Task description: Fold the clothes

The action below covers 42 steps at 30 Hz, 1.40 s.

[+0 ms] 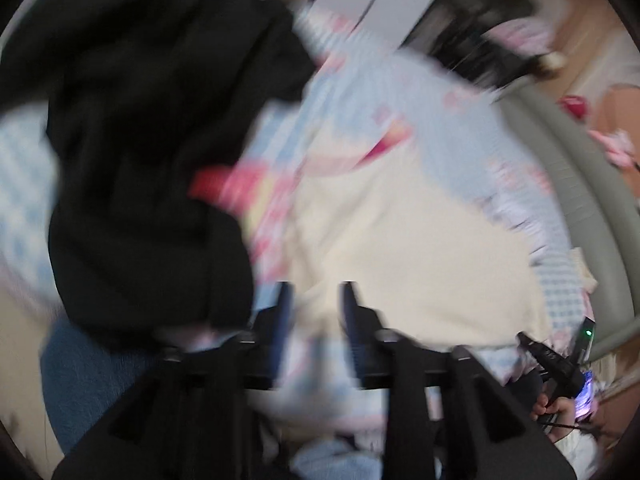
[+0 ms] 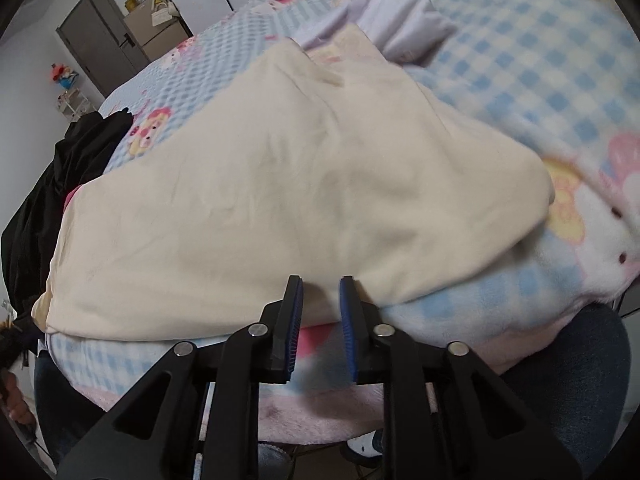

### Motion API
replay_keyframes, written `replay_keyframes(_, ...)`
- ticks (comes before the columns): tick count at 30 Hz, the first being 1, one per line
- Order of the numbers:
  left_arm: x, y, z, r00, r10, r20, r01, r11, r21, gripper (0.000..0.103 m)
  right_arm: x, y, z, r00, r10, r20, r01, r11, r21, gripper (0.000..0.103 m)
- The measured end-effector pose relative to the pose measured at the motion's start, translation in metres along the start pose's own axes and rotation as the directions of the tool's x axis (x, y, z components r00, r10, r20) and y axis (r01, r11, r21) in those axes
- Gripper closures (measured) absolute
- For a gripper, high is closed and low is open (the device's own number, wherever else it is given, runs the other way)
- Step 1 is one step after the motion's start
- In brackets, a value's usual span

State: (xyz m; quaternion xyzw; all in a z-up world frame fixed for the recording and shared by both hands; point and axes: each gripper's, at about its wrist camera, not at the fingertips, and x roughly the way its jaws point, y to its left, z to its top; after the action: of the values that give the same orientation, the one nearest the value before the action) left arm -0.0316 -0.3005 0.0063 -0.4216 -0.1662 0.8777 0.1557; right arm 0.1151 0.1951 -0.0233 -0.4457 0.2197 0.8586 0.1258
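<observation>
With both the left gripper (image 1: 314, 292) and the right gripper (image 2: 320, 286) held apart and empty, the cream garment (image 2: 280, 184), spread at twelve o'clock on the checked blanket (image 2: 520, 64), is best pinched squarely at its near hem.

Grey door (image 2: 100, 36) in a pale wall (image 2: 28, 80), beige cabinet (image 2: 160, 34) beside it, blue-checked bed (image 2: 520, 60)

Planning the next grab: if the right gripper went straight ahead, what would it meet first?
Most likely the near edge of the cream garment, just ahead of the open right gripper; depth is uncertain.
</observation>
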Motion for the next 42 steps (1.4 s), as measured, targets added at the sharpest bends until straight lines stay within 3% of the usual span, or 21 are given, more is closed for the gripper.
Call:
replay_keyframes(1,0.005,-0.007,0.003,1.000,-0.013,0.007,0.013,1.000,0.024,0.052,-0.002,0.007,0.001,1.000,0.009,0.011,-0.008,1.000,-0.023,0.077)
replay_keyframes(4,0.050,-0.019,0.005,0.992,0.051,-0.113,-0.045,0.997,0.057,0.056,0.001,0.021,0.002,0.999,0.034,0.017,-0.032,0.998,-0.060,0.072)
replay_keyframes(6,0.085,-0.016,0.003,0.966,0.119,-0.231,-0.111,0.993,0.048,0.067,0.005,0.027,-0.001,1.000,0.021,0.008,-0.021,0.996,-0.091,0.070)
replay_keyframes(9,0.088,-0.008,-0.009,0.945,0.150,-0.289,-0.137,0.988,0.067,0.070,0.007,0.023,-0.004,1.000,0.008,-0.001,-0.008,0.996,-0.092,0.070)
replay_keyframes(11,0.079,-0.001,-0.011,0.944,0.131,-0.304,-0.124,0.991,0.042,0.073,0.008,0.016,-0.004,1.000,0.000,-0.007,0.000,0.997,-0.076,0.070)
replay_keyframes(15,0.056,0.023,-0.005,0.963,0.015,-0.269,-0.047,0.992,-0.115,0.071,0.007,0.003,-0.002,1.000,0.013,-0.016,-0.013,1.000,-0.026,0.070)
replay_keyframes(18,0.055,0.053,-0.008,0.974,-0.051,-0.222,-0.017,0.955,-0.297,0.070,0.006,0.004,-0.003,1.000,0.010,-0.012,-0.010,1.000,-0.027,0.068)
replay_keyframes(21,0.061,0.081,-0.016,0.977,-0.104,-0.186,0.011,0.897,-0.442,0.069,0.006,0.005,-0.004,1.000,0.007,-0.009,-0.007,0.999,-0.031,0.068)
replay_keyframes(25,0.073,0.092,-0.016,0.974,-0.138,-0.177,0.021,0.841,-0.540,0.076,0.004,0.004,-0.006,1.000,0.007,-0.008,-0.007,1.000,-0.030,0.068)
replay_keyframes(26,0.074,0.091,-0.012,0.976,-0.117,-0.183,0.001,0.846,-0.534,0.088,0.003,0.005,-0.007,1.000,0.006,-0.007,-0.006,1.000,-0.029,0.068)
replay_keyframes(29,0.071,0.058,0.011,0.982,0.029,-0.185,-0.086,0.948,-0.306,0.093,0.004,0.007,-0.005,1.000,0.002,-0.010,-0.002,0.999,-0.032,0.067)
replay_keyframes(31,0.059,0.028,0.025,0.985,0.102,-0.136,-0.117,0.987,-0.108,0.093,0.006,0.007,-0.004,1.000,0.001,-0.011,-0.002,0.999,-0.036,0.067)
replay_keyframes(33,0.045,-0.002,0.039,0.985,0.158,-0.070,-0.151,0.984,0.097,0.093,0.007,0.008,-0.004,1.000,0.004,-0.012,-0.005,0.999,-0.036,0.067)
replay_keyframes(34,0.043,-0.006,0.039,0.983,0.171,-0.066,-0.160,0.975,0.151,0.093,0.008,0.008,-0.004,1.000,0.005,-0.012,-0.006,0.999,-0.036,0.067)
replay_keyframes(37,0.044,0.002,0.027,0.974,0.201,-0.100,-0.172,0.954,0.244,0.093,0.009,0.007,-0.003,1.000,0.007,-0.017,-0.008,0.999,-0.041,0.067)
replay_keyframes(39,0.062,0.016,0.016,0.956,0.229,-0.182,-0.182,0.953,0.244,0.093,0.011,0.007,-0.003,1.000,0.009,-0.022,-0.010,0.999,-0.045,0.067)
replay_keyframes(42,0.072,0.019,0.012,0.942,0.243,-0.231,-0.187,0.952,0.241,0.089,0.017,0.006,-0.003,0.999,0.000,-0.037,-0.002,0.999,-0.047,0.067)
